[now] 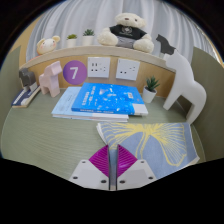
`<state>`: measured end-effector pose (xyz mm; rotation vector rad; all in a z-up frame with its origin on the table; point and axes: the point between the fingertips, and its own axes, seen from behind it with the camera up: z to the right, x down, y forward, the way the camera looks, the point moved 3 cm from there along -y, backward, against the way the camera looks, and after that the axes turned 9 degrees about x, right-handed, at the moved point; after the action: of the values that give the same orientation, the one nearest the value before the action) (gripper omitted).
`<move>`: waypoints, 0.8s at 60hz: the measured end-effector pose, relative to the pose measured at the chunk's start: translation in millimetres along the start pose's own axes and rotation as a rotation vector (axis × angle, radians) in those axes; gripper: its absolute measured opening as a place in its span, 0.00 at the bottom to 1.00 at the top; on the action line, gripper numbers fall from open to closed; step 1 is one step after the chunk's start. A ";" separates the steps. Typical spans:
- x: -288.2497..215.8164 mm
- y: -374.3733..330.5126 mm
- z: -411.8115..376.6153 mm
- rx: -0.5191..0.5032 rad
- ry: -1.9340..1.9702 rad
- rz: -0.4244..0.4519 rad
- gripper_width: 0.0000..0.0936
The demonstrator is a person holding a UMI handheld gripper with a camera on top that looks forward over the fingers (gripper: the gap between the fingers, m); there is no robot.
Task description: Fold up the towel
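The gripper [114,160] fingers are pinching shut on the near edge of a pale towel [150,140] with yellow lines, lying on the counter [40,140]. Beyond the towel, a blue book [100,100] is lying flat, a white toy horse [182,85] is standing, and a teddy bear [127,32] is sitting on a shelf.

Surface: pale grey-green flat tabletop [40,135], running back to a low wooden ledge w/ a white panel.

Items laid directly on it:
- White towel w/ yellow line pattern [158,142], spread flat, partly folded; near corner is seen between the gripper [115,160] fingers, pads close together on it.
- Blue-and-white flat rectangular packet [100,100], beyond towel.
- Small green potted plant [151,86], beside packet.
- White chair-shaped stand [183,85], far side.
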<state>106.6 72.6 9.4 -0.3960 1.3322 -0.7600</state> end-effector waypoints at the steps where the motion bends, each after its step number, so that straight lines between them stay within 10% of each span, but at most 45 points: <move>1: -0.5 1.0 0.1 -0.001 -0.003 -0.002 0.07; 35: -80.8 -39.3 214.7 0.020 -0.089 0.129 0.08; 48: -26.9 14.5 282.1 0.061 -0.189 0.012 0.59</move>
<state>380.6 56.6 81.2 -0.4008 1.1310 -0.7329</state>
